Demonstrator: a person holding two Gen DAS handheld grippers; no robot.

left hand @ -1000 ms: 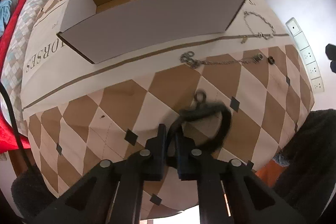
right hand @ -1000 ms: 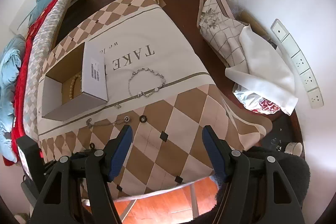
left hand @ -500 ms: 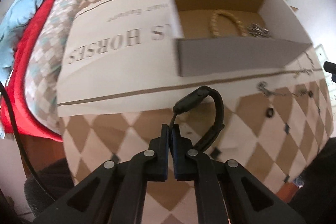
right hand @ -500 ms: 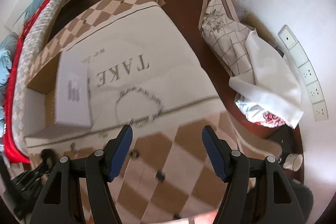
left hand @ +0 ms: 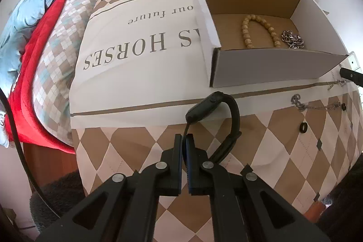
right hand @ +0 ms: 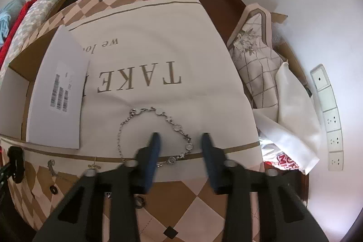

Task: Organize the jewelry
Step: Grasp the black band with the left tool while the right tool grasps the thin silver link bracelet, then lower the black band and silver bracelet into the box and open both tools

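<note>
My left gripper (left hand: 184, 138) is shut on the strap of a black smartwatch (left hand: 216, 115), held above the tablecloth in front of a white cardboard box (left hand: 267, 65). The box holds a wooden bead bracelet (left hand: 258, 30) and a silver chain (left hand: 292, 39). My right gripper (right hand: 180, 137) is open, low over a silver link bracelet (right hand: 156, 133) on the cloth. A silver necklace (left hand: 315, 104) and a black ring (left hand: 303, 128) lie right of the watch.
The table has a checked cloth with printed letters (right hand: 138, 81). The box flap with a barcode label (right hand: 60, 94) is left of the right gripper. A bed with a red blanket (left hand: 34, 60) is on the left. Folded cloths and bags (right hand: 279, 106) lie by the wall.
My left gripper lifted the watch off the cloth and swung left and toward the box. My right gripper moved down and forward to the silver bracelet.
</note>
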